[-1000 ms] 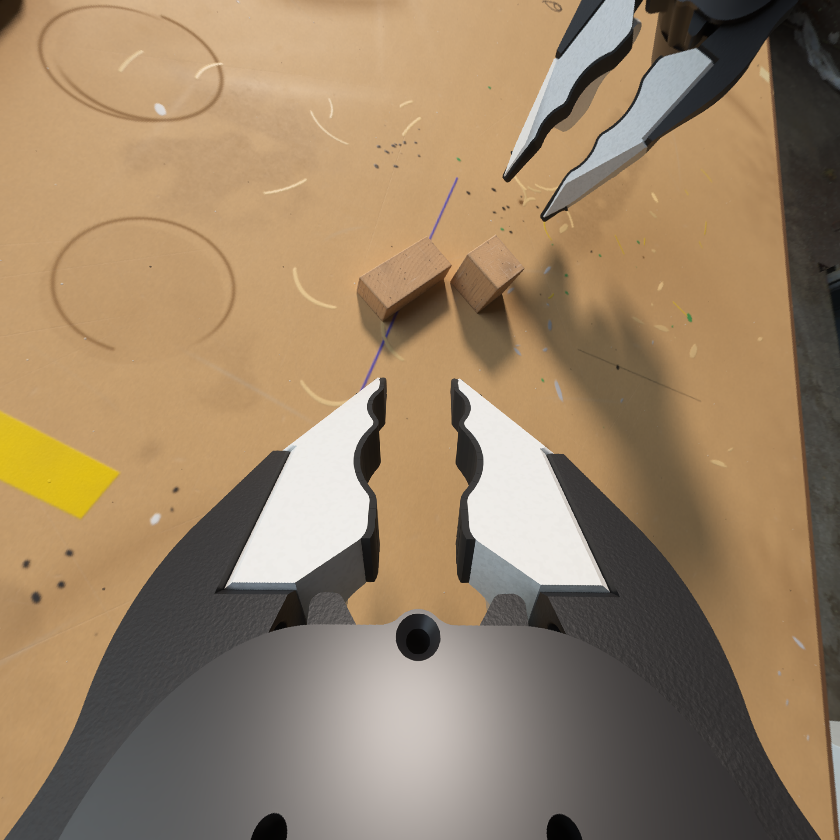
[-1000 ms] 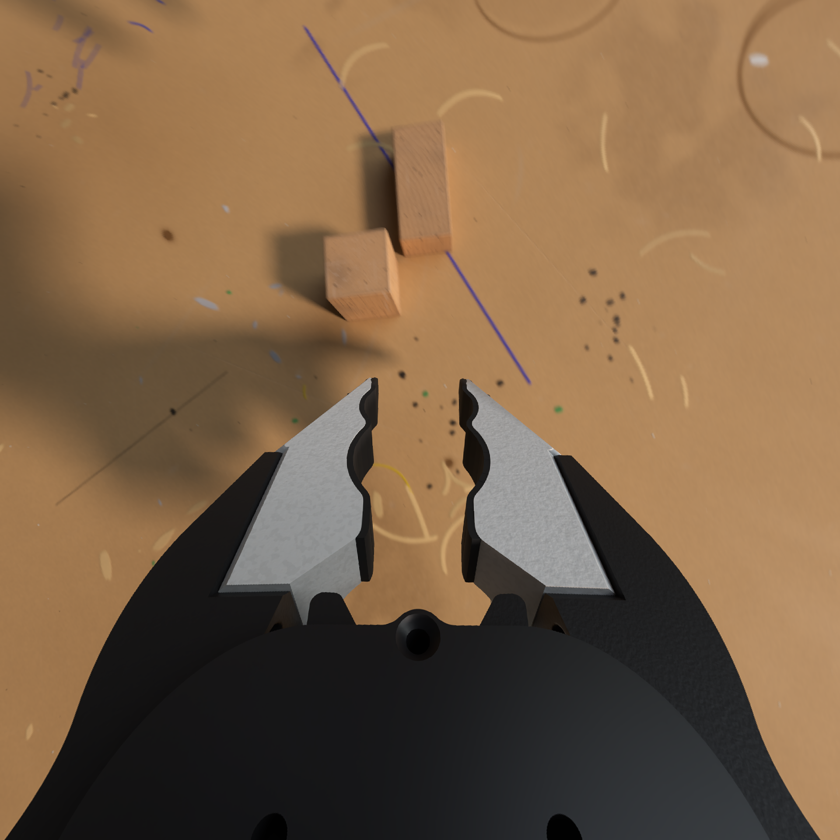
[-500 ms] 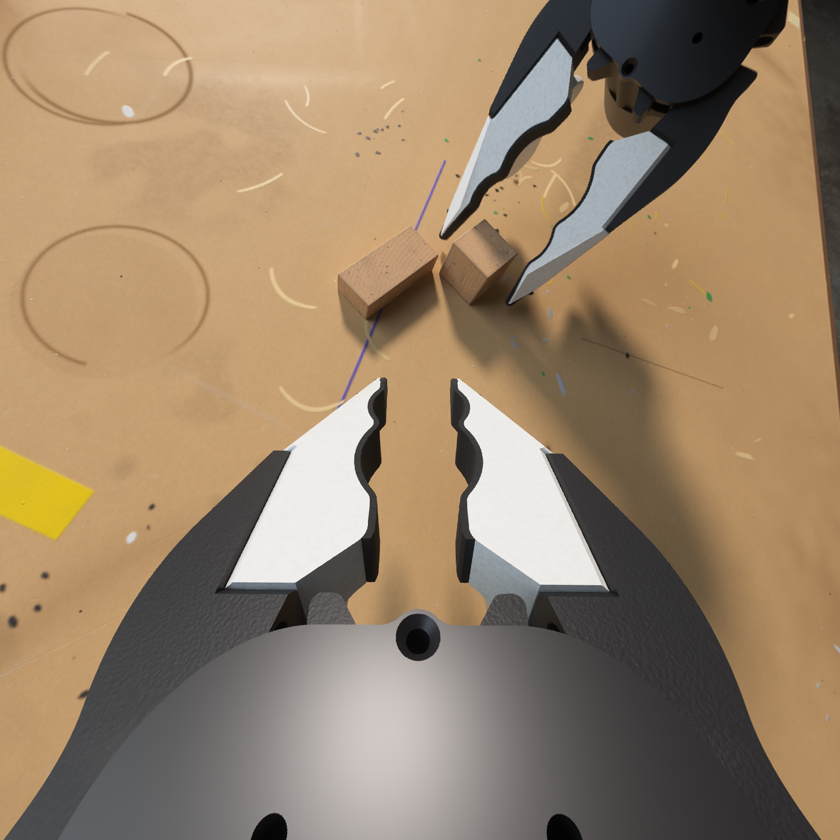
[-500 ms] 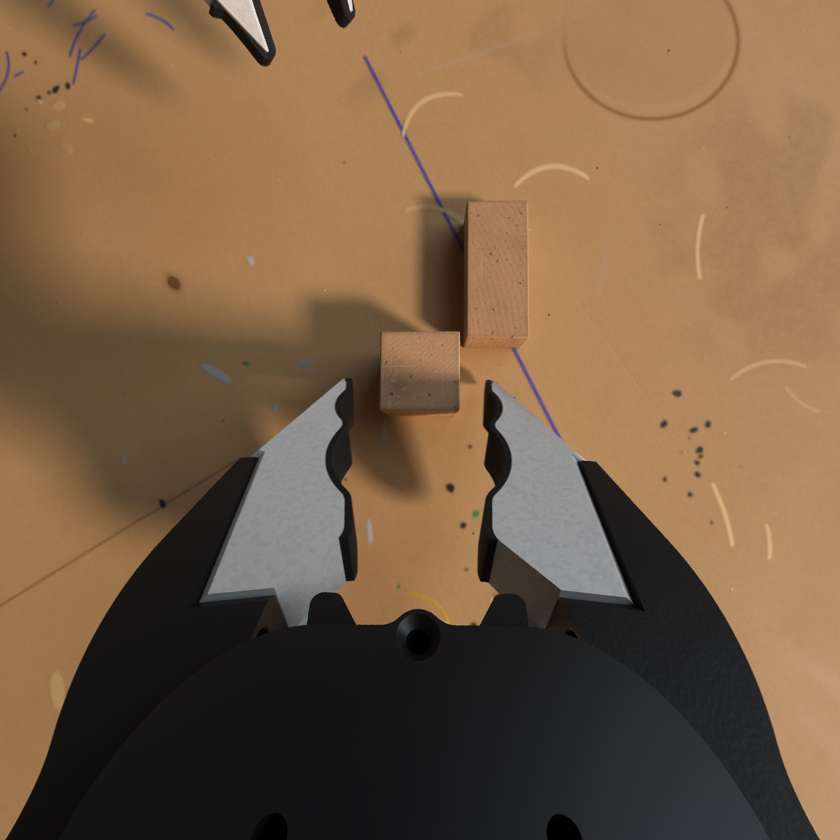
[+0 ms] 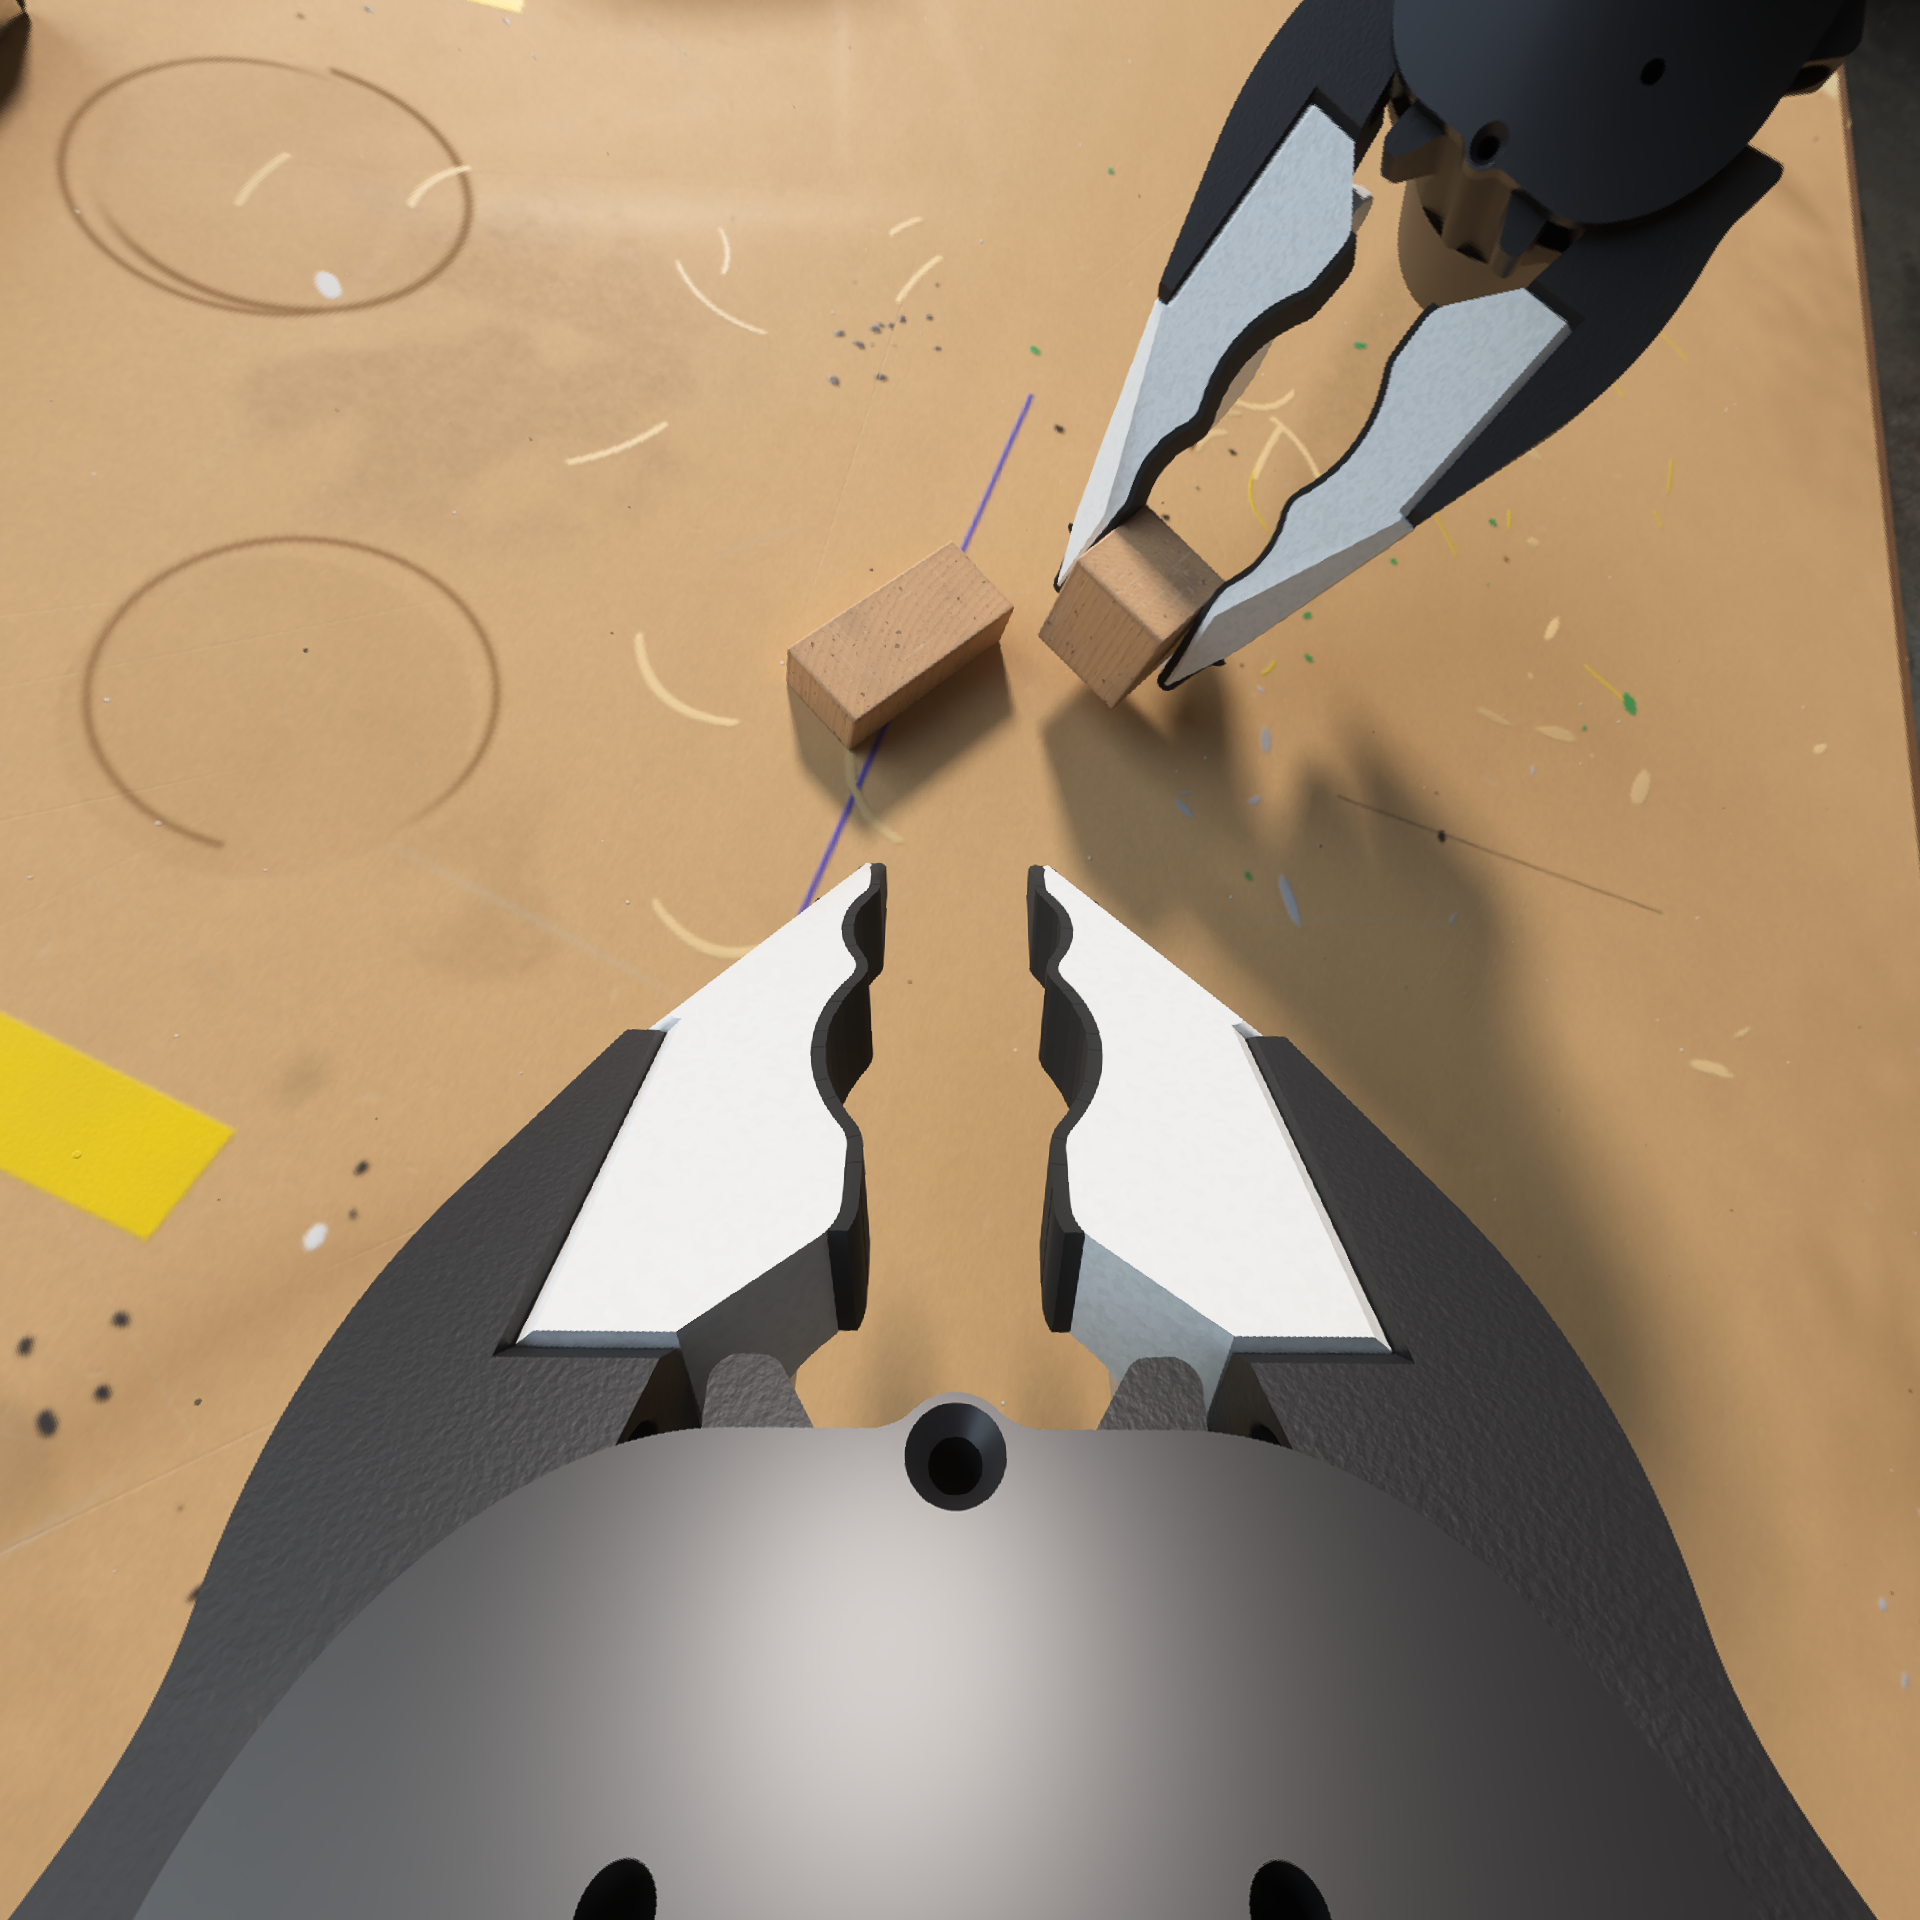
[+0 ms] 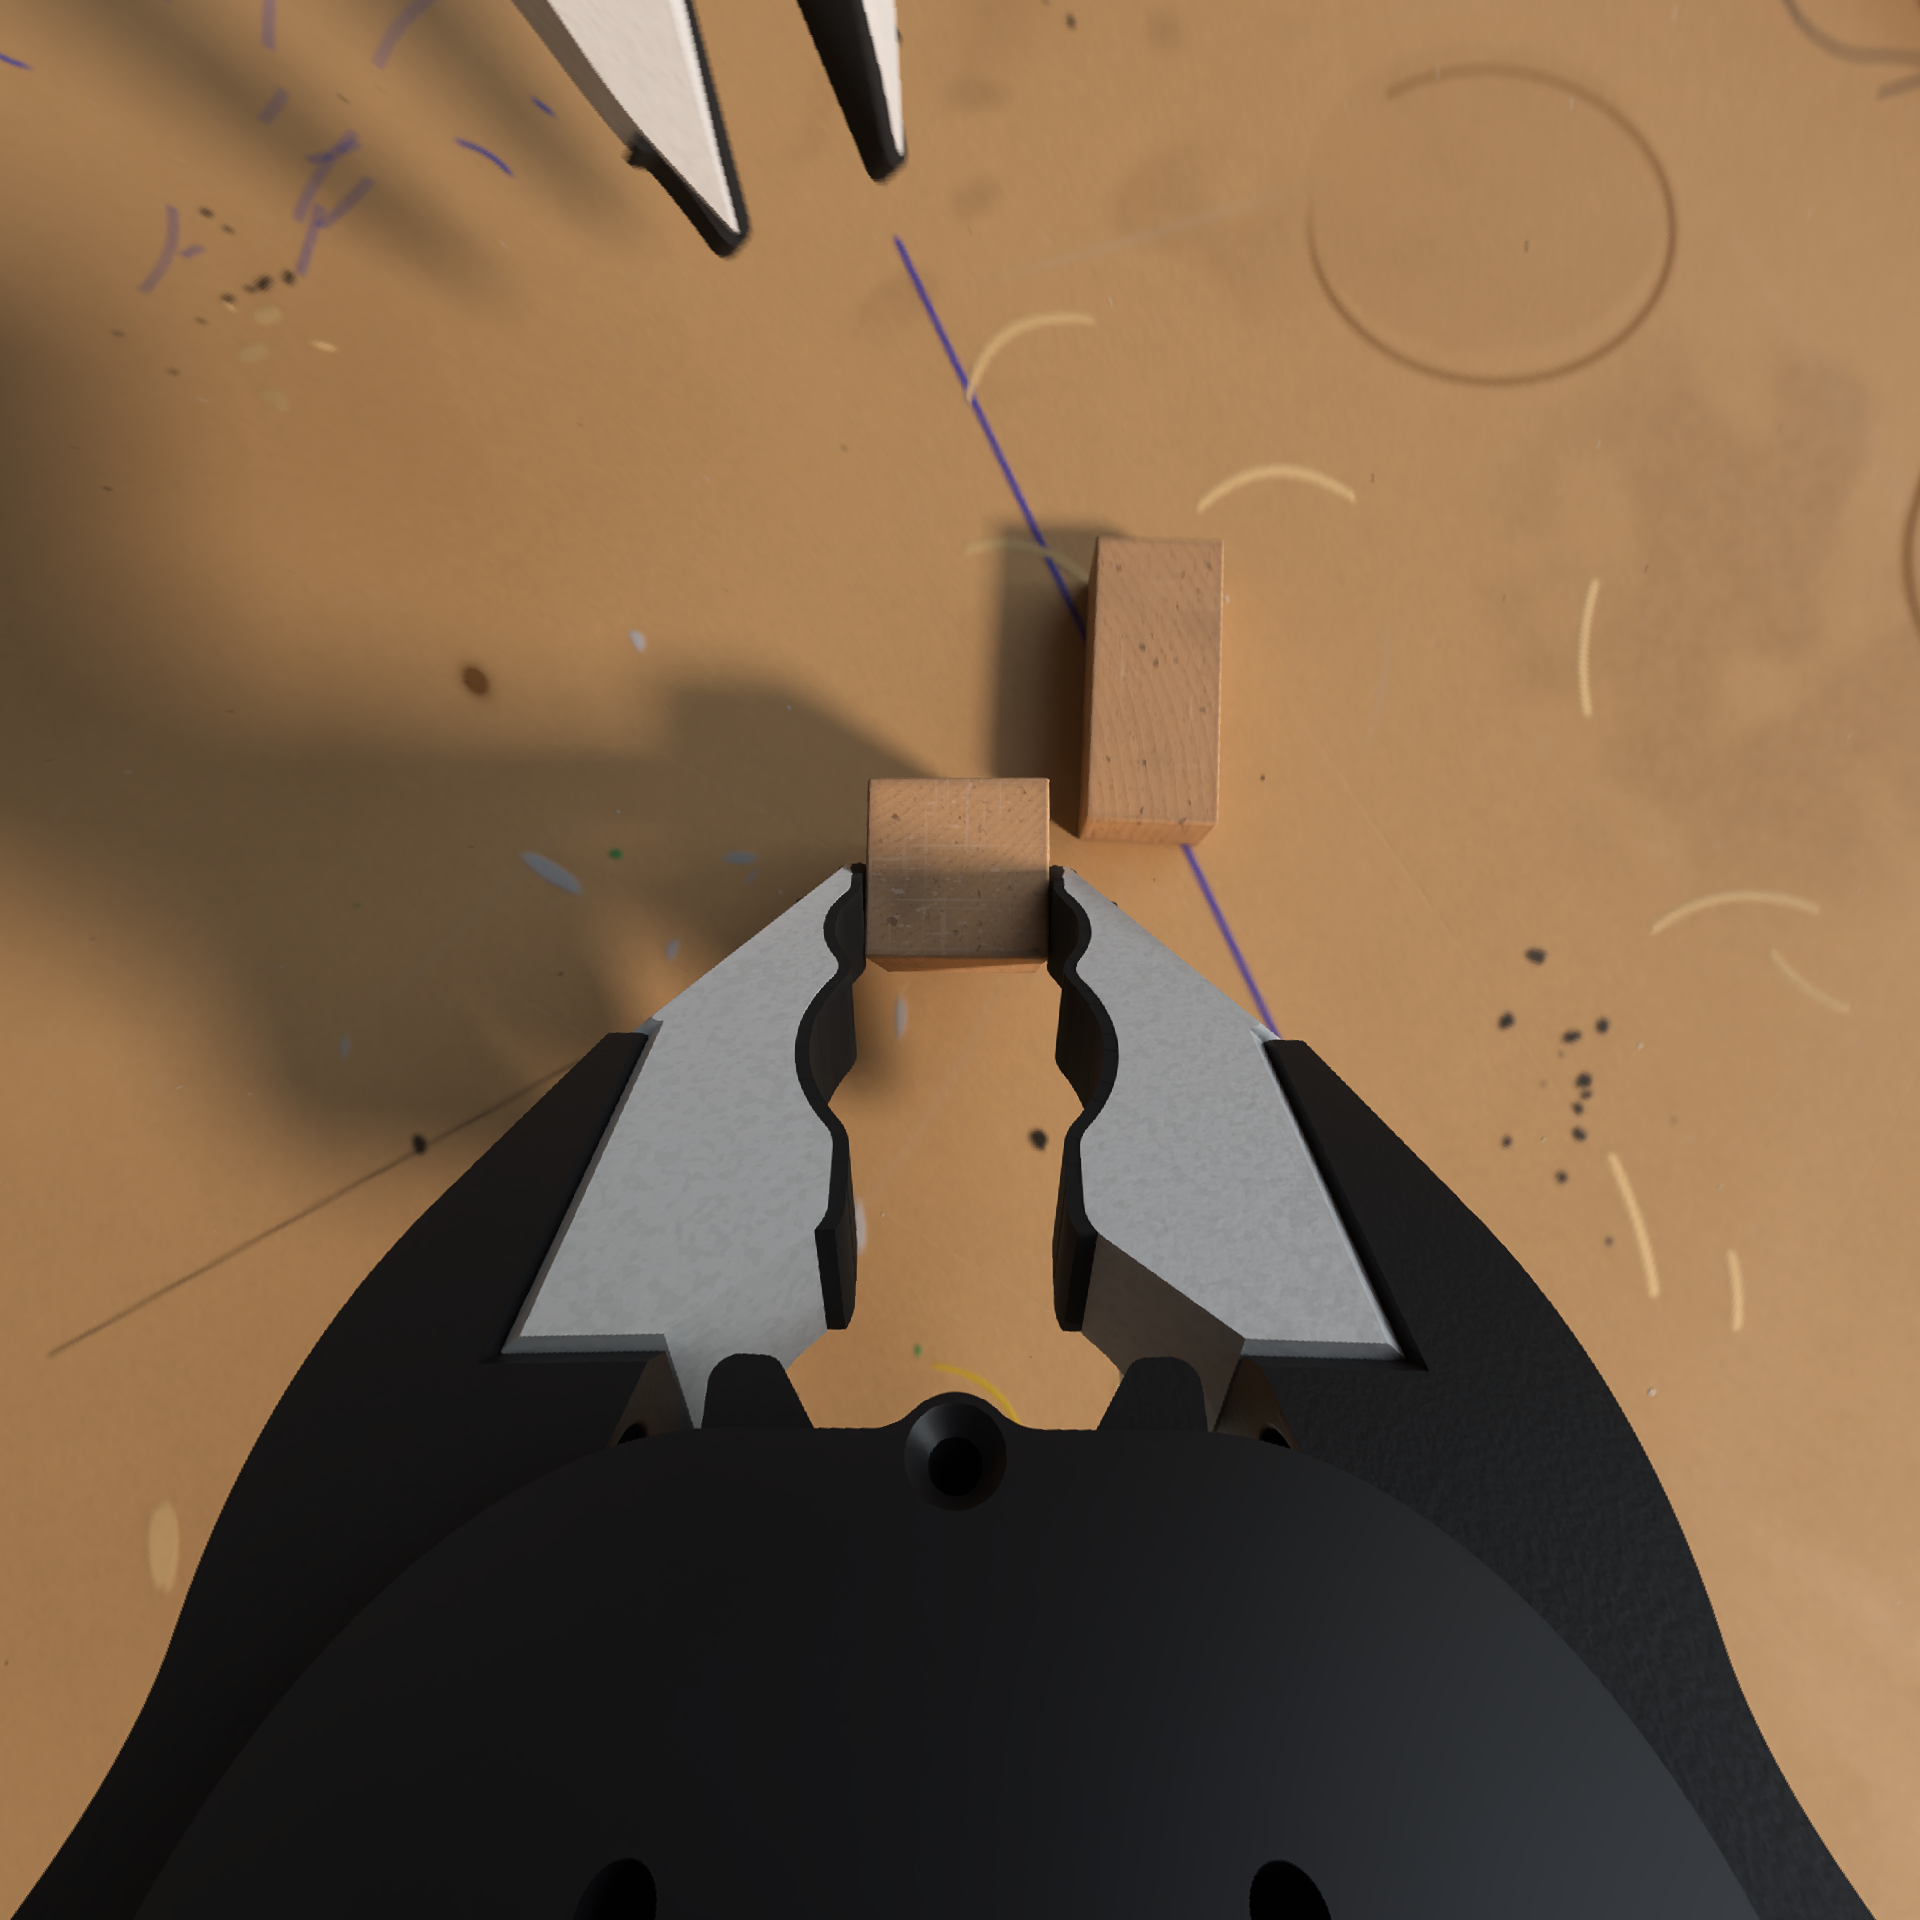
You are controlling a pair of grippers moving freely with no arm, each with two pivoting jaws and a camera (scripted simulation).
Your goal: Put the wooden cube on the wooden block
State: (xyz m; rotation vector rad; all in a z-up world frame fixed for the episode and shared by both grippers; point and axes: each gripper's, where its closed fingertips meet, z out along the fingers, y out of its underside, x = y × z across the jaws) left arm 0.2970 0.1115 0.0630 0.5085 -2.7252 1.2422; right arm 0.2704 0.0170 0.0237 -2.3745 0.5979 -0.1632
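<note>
The wooden cube point(image 6: 956, 868) sits on the tan tabletop between the fingertips of my right gripper point(image 6: 956, 896), whose pads press on its two sides. In the left wrist view the cube point(image 5: 1112, 623) shows pinched by the right gripper point(image 5: 1124, 631) coming down from the upper right. The longer wooden block point(image 6: 1153, 686) lies flat just beside the cube, a small gap apart; it also shows in the left wrist view point(image 5: 899, 644). My left gripper point(image 5: 956, 883) is open and empty, hovering short of the block; its fingertips point(image 6: 717, 208) show at the top of the right wrist view.
The tabletop point(image 5: 416, 935) carries ring marks point(image 5: 291, 686), scratches, specks and a thin purple line point(image 5: 992, 478) running under the block. A yellow tape patch point(image 5: 94, 1122) lies at the left. The table's right edge point(image 5: 1870, 312) is near the right gripper.
My right gripper moved forward around the cube and narrowed its jaws onto the cube's sides. The left gripper stayed about where it was, still open.
</note>
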